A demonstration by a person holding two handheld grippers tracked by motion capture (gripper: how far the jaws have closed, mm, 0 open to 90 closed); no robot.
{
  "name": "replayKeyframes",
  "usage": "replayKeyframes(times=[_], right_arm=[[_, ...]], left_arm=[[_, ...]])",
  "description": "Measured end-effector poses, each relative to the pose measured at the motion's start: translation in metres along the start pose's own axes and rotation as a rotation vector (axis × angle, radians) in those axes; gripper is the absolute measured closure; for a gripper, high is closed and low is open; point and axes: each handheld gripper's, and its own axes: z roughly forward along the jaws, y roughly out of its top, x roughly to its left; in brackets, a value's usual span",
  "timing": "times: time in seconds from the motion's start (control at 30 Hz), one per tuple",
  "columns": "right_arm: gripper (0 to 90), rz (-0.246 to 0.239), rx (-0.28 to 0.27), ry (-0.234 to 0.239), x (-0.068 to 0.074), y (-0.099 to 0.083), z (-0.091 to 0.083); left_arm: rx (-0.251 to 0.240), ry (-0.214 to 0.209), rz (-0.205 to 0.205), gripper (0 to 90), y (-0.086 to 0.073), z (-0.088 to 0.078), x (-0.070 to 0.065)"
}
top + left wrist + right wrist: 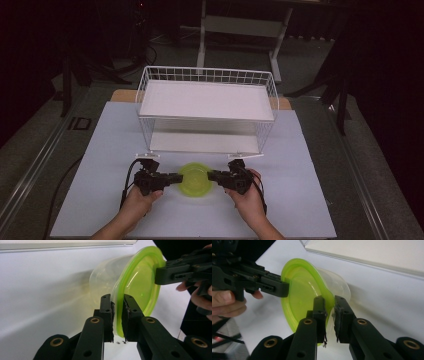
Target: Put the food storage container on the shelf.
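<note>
Left hand (136,204): comes in from the near edge of the desk (300,200), wrapped around the left claw.
Left claw (177,178): points inward toward the middle of the desk; in the left gripper view its two black pads pinch the green rim of the bowl between them (117,317).
Bowl (195,179): a clear plastic tub with a lime-green rim, sitting near the front centre of the desk, between the two claws and just in front of the rack.
Right claw (212,175): points inward from the other side; in the right gripper view its pads sit pressed on the opposite edge of the same green rim (329,317).
Right hand (248,199): mirrors the left, holding its claw level with the bowl.
Wire rack (207,111): white, two shelves, standing behind the bowl; both shelves look bare.
Progress: the two-sided grip looks made. Whether the bowl is off the desk I cannot tell. By my judgement, the carrying and setting down are left, likely onto the rack.
</note>
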Motion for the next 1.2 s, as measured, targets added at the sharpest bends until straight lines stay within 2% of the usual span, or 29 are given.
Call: replayKeyframes(times=[0.4, 0.7, 0.83, 1.13, 1.2], right_arm=[[80.4, 0.004, -0.072, -0.035, -0.005, 0.012, -0.006], [80.0, -0.021, -0.132, -0.078, -0.011, 0.027, -0.012], [79.7, -0.014, -0.147, -0.095, -0.015, 0.031, -0.011], [79.5, 0.000, -0.169, -0.140, -0.024, 0.038, -0.003], [79.5, 0.008, -0.170, -0.150, -0.027, 0.039, 0.000]], left_arm=[[-0.046, 0.001, 0.001, 81.5, 0.023, -0.001, -0.006], [-0.096, -0.004, 0.014, 81.9, 0.041, 0.001, -0.009], [-0.121, -0.003, 0.011, 82.0, 0.045, 0.005, -0.008], [-0.177, 0.032, 0.020, 81.8, 0.052, 0.017, -0.001], [-0.174, 0.035, 0.014, 81.8, 0.055, 0.021, 0.001]])
